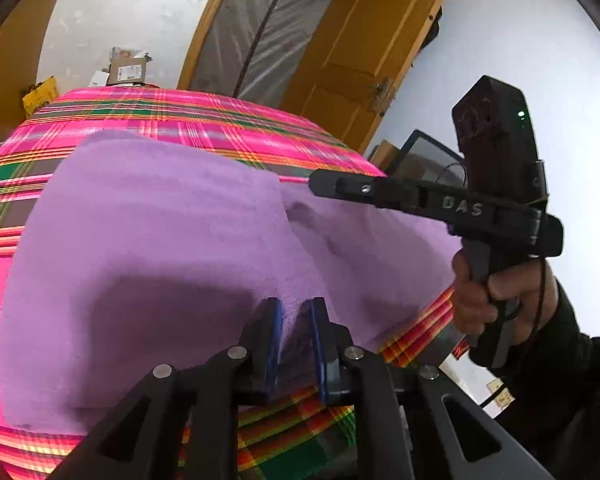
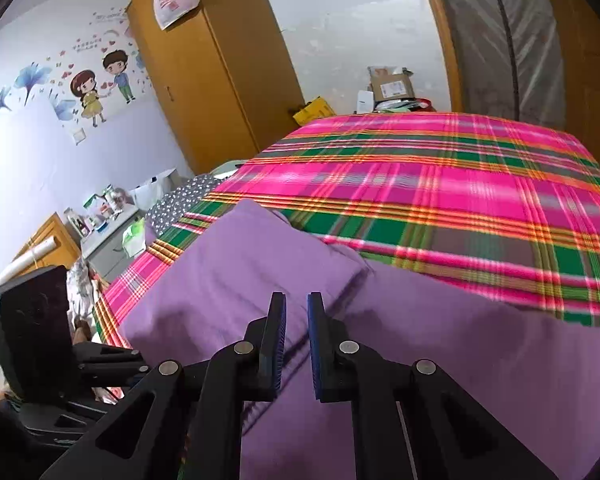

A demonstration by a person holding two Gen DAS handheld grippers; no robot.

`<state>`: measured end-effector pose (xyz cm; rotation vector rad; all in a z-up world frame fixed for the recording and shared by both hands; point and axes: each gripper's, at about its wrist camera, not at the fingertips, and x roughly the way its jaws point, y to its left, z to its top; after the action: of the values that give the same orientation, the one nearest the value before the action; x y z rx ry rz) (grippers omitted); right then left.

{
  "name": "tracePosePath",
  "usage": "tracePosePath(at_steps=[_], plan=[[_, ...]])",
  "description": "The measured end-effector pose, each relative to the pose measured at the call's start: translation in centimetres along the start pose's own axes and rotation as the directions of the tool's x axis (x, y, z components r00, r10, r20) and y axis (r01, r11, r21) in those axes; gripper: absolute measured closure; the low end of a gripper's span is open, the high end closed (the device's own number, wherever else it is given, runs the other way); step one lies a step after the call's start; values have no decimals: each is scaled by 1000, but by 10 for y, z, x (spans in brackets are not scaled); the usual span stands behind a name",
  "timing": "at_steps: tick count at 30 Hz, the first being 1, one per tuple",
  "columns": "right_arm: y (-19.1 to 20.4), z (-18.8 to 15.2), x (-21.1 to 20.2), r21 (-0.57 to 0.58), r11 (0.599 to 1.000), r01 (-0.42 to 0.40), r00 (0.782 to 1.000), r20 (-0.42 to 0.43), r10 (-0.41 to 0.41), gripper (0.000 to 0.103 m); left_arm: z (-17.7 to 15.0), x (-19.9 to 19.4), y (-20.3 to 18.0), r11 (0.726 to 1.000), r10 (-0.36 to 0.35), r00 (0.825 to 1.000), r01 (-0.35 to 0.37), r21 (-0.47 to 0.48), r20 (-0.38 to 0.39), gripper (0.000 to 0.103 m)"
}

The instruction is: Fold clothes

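Nearest in the left wrist view, the left gripper (image 1: 294,320) has its fingers narrow, with a ridge of the purple garment (image 1: 160,240) between the blue pads; I think it pinches the cloth. In the right wrist view the right gripper (image 2: 297,312) is also narrow, and whether it holds cloth I cannot tell. The garment lies partly folded on the near part of the bed (image 2: 440,168). The step seems a fold across; next both hands must carry the edge evenly.

Purple garment (image 1: 160,240) lying on the bed

It is spreading over the plaid cover, soft and fleecy, with one part folded over the rest, a ridge running across it and its near edge lifting.
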<state>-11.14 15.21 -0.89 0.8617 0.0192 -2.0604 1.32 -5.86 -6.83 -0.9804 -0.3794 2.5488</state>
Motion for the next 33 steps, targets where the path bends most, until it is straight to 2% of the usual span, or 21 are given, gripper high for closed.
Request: tracePosePath(at_steps=[3, 8, 11, 15, 19, 23, 27, 30, 33], plan=[[2, -9, -4, -1, 1000, -19, 1000, -2, 19, 92, 1, 3, 1, 1000, -3, 1000, 3, -1, -9, 88], [16, -18, -3, -46, 998, -44, 999, -11, 44, 92, -3, 2, -8, 998, 46, 999, -47, 46, 8, 88], [30, -21, 0, -93, 994, -62, 998, -18, 61, 92, -4, 1, -6, 999, 36, 999, -37, 31, 15, 88], [43, -28, 8, -172, 984, -46, 998, -50, 38, 92, -5, -3, -2, 1000, 20, 1000, -20, 20, 19, 88], [42, -33, 12, -195, 980, -30, 997, -74, 16, 92, -3, -19, 3, 1000, 25, 1000, -25, 10, 19, 88], [34, -39, 17, -178, 984, -31, 994, -109, 11, 93, 4, -41, 14, 996, 85, 995, -85, -5, 60, 88], [28, -40, 19, -159, 986, -48, 991, -128, 28, 93, 19, -59, 33, 987, 159, 982, -156, -38, 99, 88], [27, -39, 19, -162, 986, -48, 991, -133, 27, 93, 38, -67, 49, 977, 211, 971, -206, -58, 111, 88], [27, -38, 19, -156, 986, -56, 989, -141, 34, 93, 62, -67, 65, 972, 233, 967, -228, -55, 103, 88]])
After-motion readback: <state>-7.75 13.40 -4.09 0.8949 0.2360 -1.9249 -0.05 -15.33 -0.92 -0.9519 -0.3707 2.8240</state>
